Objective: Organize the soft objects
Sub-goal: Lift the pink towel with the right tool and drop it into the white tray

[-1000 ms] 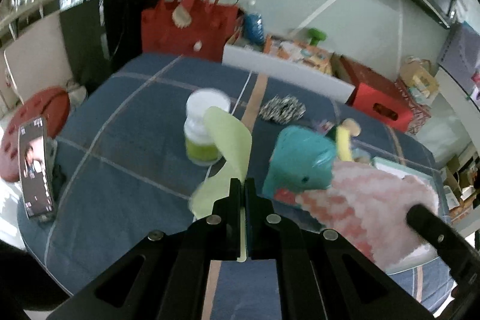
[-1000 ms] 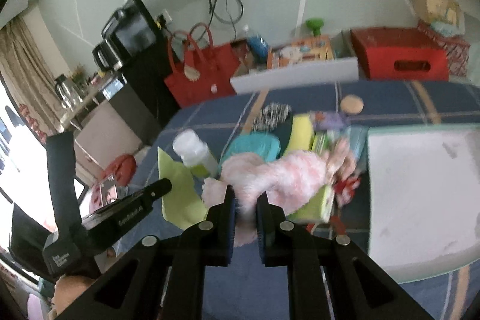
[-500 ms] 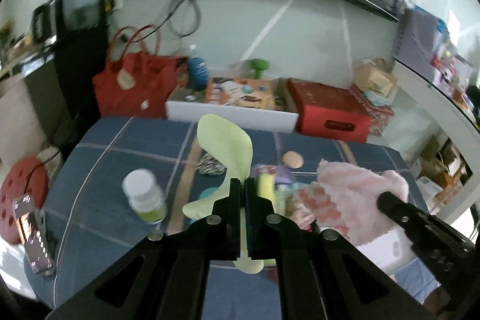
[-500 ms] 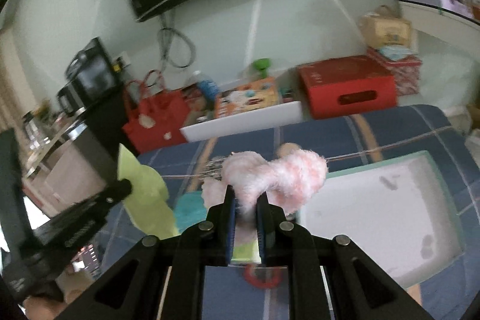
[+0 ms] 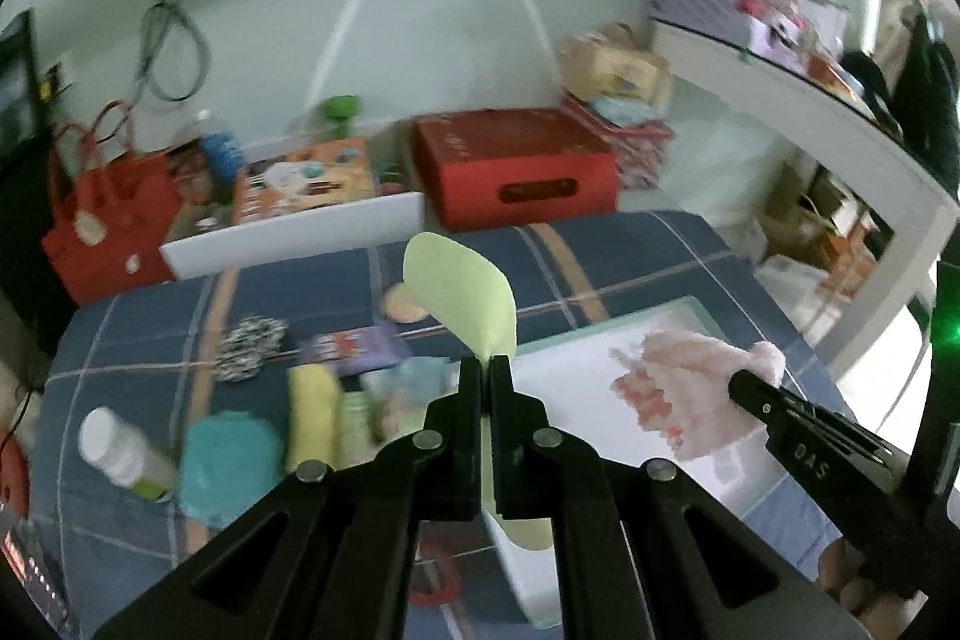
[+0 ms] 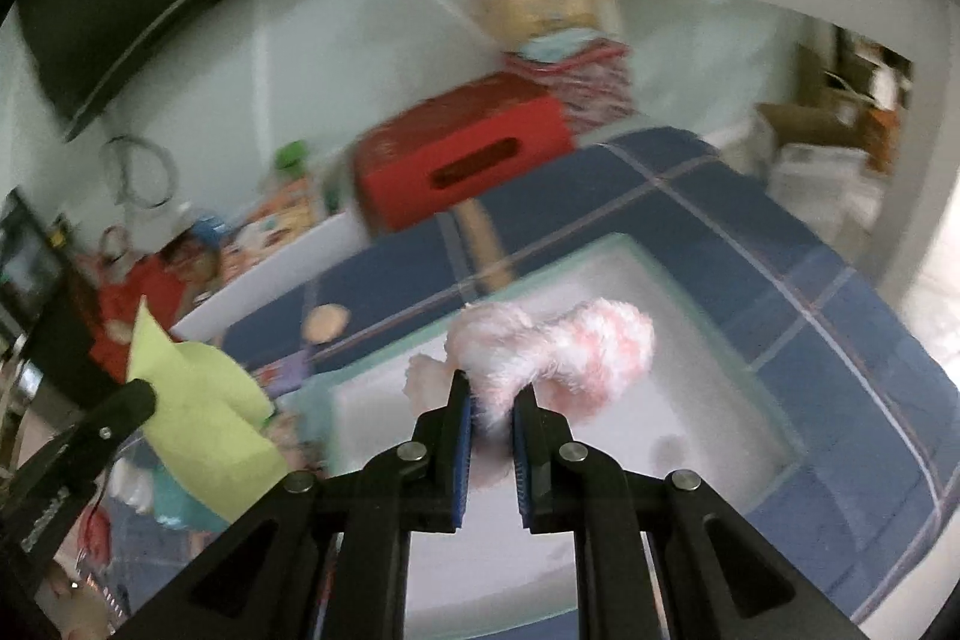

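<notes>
Blue plaid bench (image 5: 630,244) filling mid-frame, left gripper (image 5: 486,370) clamping a green sheet (image 5: 462,298), right gripper (image 6: 493,400) pinching pink plush (image 6: 558,352) over white tray (image 6: 690,400).

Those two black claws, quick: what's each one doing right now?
Left gripper: closed on a pale green sheet.
Right gripper: closed on a fluffy pink toy, above the white tray.
</notes>
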{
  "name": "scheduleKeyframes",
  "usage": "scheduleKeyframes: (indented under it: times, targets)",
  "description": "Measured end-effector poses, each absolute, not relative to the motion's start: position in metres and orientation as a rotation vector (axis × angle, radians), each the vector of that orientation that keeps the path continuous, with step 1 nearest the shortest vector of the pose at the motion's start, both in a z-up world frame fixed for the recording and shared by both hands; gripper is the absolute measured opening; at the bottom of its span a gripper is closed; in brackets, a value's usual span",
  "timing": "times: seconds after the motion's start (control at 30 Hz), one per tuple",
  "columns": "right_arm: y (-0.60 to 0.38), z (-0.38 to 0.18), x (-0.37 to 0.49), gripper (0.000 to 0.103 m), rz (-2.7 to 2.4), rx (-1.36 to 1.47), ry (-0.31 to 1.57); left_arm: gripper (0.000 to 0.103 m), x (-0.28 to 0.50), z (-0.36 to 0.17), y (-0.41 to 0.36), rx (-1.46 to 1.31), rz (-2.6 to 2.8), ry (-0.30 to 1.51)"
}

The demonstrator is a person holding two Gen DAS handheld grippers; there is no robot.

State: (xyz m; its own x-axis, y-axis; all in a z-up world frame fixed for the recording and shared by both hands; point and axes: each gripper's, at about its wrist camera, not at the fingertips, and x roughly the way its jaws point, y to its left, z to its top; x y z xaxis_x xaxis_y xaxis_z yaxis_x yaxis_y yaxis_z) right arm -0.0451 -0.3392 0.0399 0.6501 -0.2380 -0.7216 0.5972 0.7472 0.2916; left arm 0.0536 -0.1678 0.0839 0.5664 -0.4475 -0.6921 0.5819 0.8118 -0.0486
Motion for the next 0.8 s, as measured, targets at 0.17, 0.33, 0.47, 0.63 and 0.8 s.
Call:
scheduleKeyframes:
  times: [0.17,0.33,0.47,0.63,0.8]
  targets:
    - [-0.377,0.023,-0.065,0.013,-0.605,0.587,0.73,0.002,0.046,0.066,-0.211,0.254,-0.677,0.758]
    - [-0.4,0.001,-0.072,0.016,-0.636,0.632,0.767,0.002,0.045,0.041,-0.243,0.298,-0.722,0.786]
    - [-0.399,-0.018,-0.068,0.016,-0.617,0.644,0.844,0.002,0.053,0.01,-0.25,0.322,-0.691,0.872]
    - [-0.392,-0.04,-0.061,0.016,-0.595,0.646,0.94,0.002,0.054,-0.019,-0.246,0.369,-0.645,0.925]
    - [-0.385,-0.054,-0.057,0.016,-0.584,0.646,0.999,0.002,0.057,-0.028,-0.238,0.351,-0.623,0.958]
